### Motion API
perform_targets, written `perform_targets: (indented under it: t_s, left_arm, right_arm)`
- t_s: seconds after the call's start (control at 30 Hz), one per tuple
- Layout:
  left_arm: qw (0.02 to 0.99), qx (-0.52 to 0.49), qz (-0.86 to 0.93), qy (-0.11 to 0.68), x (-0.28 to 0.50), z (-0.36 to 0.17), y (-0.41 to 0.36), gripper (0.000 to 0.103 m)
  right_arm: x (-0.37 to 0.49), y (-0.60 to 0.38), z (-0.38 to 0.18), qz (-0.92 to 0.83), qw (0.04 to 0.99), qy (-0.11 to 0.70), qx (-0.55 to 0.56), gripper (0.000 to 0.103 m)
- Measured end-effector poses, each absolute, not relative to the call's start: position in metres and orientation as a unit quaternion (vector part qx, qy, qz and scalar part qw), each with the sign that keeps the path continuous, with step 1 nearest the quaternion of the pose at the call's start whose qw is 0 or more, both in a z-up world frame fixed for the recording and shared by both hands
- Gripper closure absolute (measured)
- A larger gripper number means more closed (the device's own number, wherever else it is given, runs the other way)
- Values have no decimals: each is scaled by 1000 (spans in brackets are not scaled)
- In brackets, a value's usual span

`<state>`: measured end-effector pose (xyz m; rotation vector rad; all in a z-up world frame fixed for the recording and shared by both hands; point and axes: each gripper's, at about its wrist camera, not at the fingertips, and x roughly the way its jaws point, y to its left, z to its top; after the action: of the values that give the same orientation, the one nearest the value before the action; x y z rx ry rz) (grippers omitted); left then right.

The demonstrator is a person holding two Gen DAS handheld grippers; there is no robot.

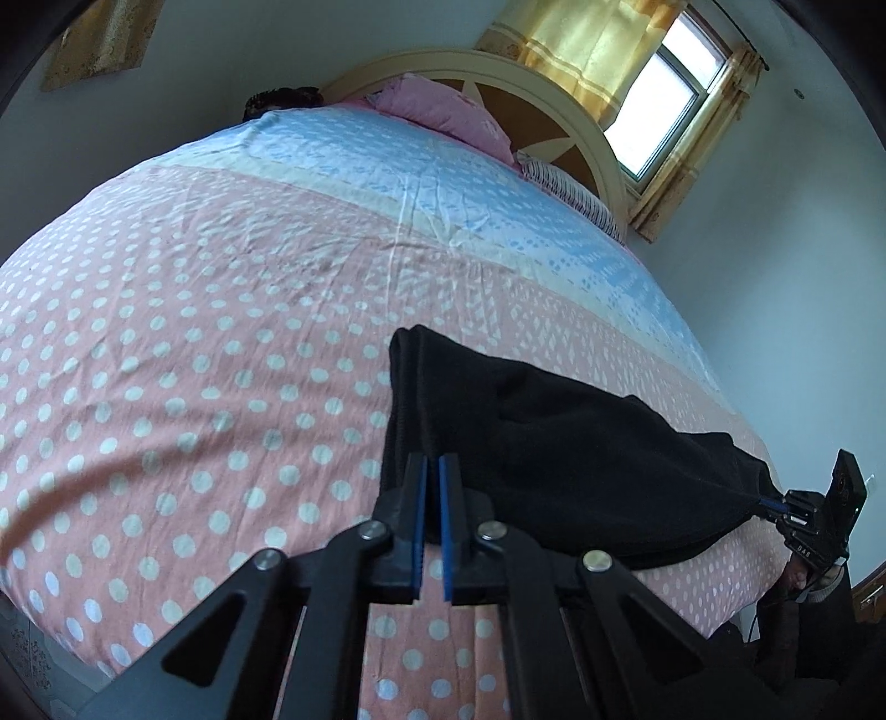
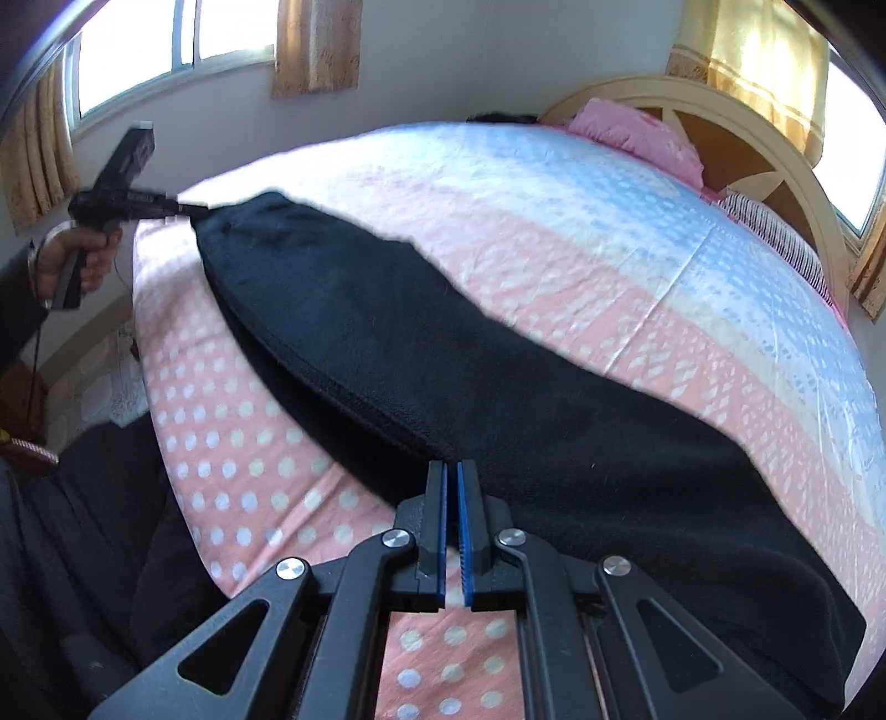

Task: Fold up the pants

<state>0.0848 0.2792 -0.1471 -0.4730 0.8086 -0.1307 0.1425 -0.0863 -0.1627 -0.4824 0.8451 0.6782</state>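
Note:
Black pants [image 2: 443, 354] lie stretched along the near edge of the bed, doubled lengthwise. My left gripper [image 1: 433, 459] is shut on one end of the pants [image 1: 554, 443]; it also shows in the right wrist view [image 2: 194, 209], pinching that far end. My right gripper [image 2: 451, 468] is shut on the pants' near edge; it also shows in the left wrist view [image 1: 772, 503], gripping the other end. The cloth hangs taut between them, slightly lifted off the bed.
The bed [image 1: 221, 332] has a pink polka-dot and blue cover. A pink pillow [image 1: 443, 108] and a striped pillow [image 1: 570, 194] lie by the headboard [image 1: 554, 105]. Curtained windows [image 2: 166, 50] line the walls. A dark garment [image 2: 111, 526] lies below the bed edge.

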Motion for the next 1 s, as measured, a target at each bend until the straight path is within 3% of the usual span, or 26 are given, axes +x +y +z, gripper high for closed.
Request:
perform_targets:
  t_s: [0.17,0.43,0.6,0.73,0.83,0.87,0.9,0.97,1.0]
  left_arm:
    - [881,-240,-59,403,86,-166,280,99]
    - [887,-234,-62,394,82,-154,280,99]
    - [883,-257,-67,386,80,-154,287,99]
    - [887,-243,-64,387,82,-151,287,99]
    - [882,-222,-57,412,88,-162,280,97]
    - [883,-218,-49,413,88,-164,280,95]
    - [884,-220,-45,411,85,-163,282,92]
    - [887,-221,-25,406,79,-159,288,91]
    - [890,-217,-7,400,75,-154,291,91]
  right_arm:
    - [136,-85,-176,320,824,408,-229,100]
    - [138,-86,-182,312,825,414,-226,100]
    - [138,-99,-152,327,842,387,-189,100]
    - [147,-87,-182,316,819,421,-228,99]
    - [139,-83,-190,310,819,412,-253,94]
    - [138,-85,-187,316,818,414,-244,85]
    - [138,-88,-184,324,816,418,-231,70]
    - [138,-98,-179,337,817,422,-202,53]
    - [139,-102,-177,334,820,421,-197,53]
